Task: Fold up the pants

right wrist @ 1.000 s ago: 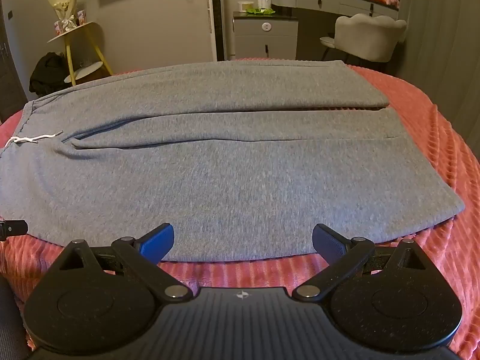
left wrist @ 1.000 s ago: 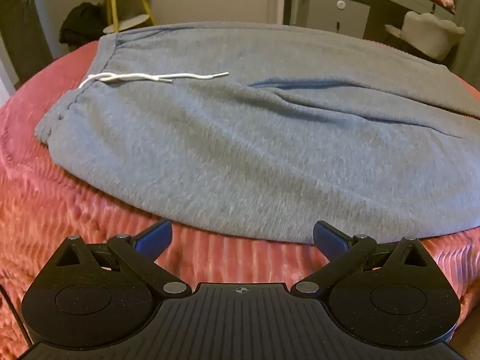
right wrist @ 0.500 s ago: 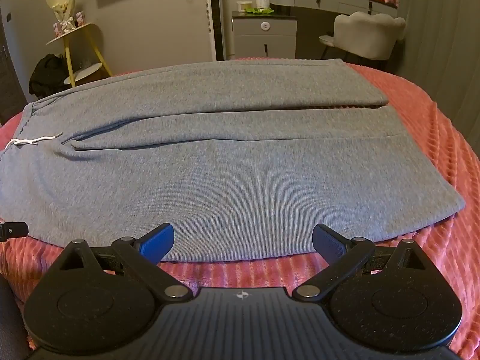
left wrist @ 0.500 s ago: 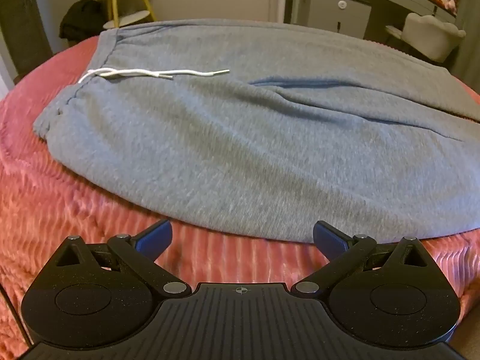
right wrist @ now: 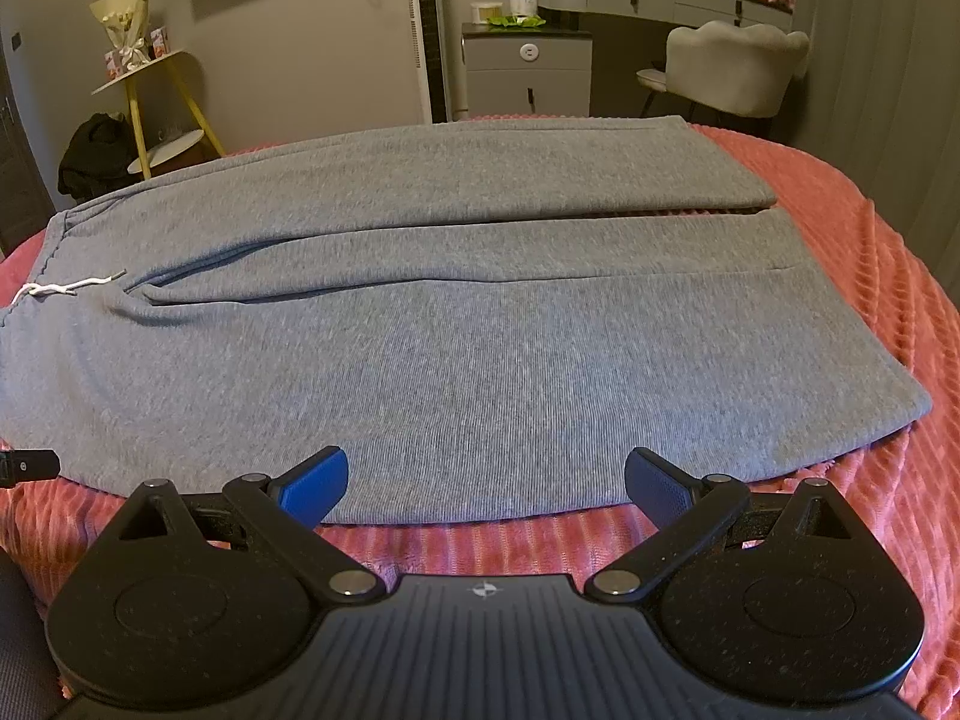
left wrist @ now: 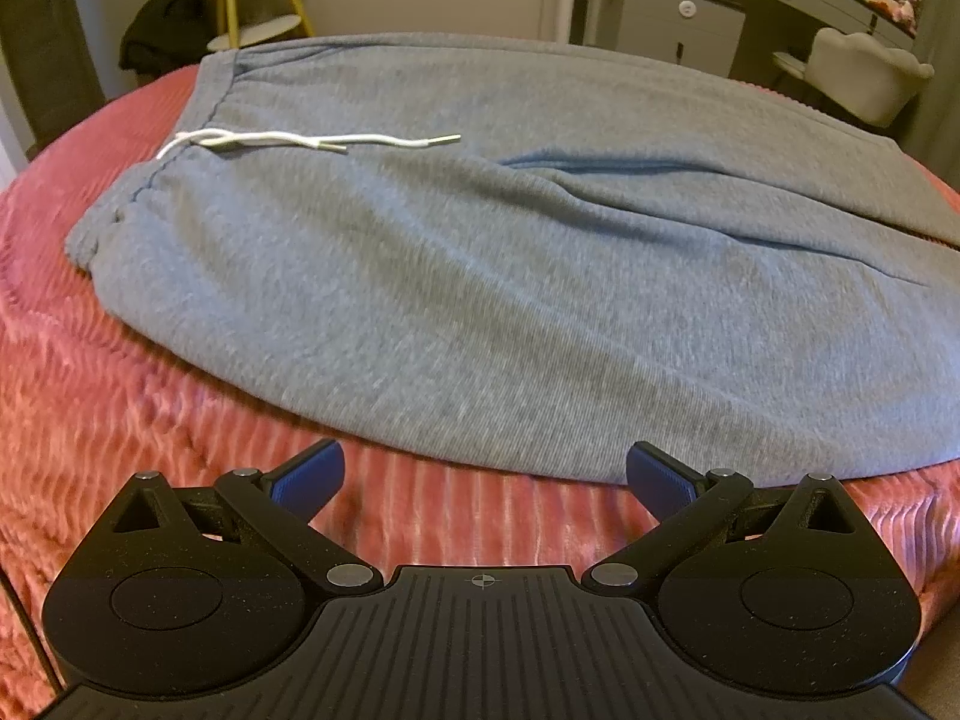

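Note:
Grey sweatpants (left wrist: 480,252) lie flat on a red ribbed blanket (left wrist: 120,396), waistband to the left, legs running right. A white drawstring (left wrist: 288,141) lies near the waistband. In the right wrist view the pants (right wrist: 480,360) show both legs side by side, cuffs at the right. My left gripper (left wrist: 485,474) is open and empty, just short of the pants' near edge by the hip. My right gripper (right wrist: 486,480) is open and empty at the near edge of the near leg.
The blanket (right wrist: 870,276) curves down at the right and near sides. Beyond the bed stand a yellow-legged side table (right wrist: 156,102), a grey drawer unit (right wrist: 525,75), a white chair (right wrist: 732,66) and a dark bag on the floor (right wrist: 93,150).
The left gripper has shifted slightly, so the pants sit a little further right and lower in its view. The right gripper has barely moved. Both jaws stay open.

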Available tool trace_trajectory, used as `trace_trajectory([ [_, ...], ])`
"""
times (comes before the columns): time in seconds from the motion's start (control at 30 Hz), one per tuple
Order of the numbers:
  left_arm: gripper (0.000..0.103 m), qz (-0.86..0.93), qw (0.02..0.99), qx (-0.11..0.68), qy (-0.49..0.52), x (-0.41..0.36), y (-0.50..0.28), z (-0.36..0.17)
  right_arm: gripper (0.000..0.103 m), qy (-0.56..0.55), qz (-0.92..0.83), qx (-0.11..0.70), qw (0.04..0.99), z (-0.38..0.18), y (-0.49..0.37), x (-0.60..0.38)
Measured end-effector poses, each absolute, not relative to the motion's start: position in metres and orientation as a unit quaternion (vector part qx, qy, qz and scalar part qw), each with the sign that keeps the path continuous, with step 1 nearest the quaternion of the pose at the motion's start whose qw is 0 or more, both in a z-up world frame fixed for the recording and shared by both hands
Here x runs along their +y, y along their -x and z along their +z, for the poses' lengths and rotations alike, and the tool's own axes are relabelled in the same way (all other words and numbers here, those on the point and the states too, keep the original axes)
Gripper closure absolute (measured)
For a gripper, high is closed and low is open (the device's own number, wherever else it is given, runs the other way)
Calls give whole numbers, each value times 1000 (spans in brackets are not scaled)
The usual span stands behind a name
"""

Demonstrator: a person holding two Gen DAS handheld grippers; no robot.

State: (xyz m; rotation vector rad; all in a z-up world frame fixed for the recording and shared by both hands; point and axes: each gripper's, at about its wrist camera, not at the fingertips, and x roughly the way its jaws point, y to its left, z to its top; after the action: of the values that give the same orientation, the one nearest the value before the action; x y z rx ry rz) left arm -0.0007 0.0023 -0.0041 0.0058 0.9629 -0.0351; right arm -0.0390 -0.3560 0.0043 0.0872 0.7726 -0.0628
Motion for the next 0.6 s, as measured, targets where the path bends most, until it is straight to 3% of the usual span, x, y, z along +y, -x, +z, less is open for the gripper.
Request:
trace_trajectory([
  [0.6, 0, -17, 885, 466, 1, 4, 0, -5, 4, -47, -30, 377, 925, 6, 39, -358],
])
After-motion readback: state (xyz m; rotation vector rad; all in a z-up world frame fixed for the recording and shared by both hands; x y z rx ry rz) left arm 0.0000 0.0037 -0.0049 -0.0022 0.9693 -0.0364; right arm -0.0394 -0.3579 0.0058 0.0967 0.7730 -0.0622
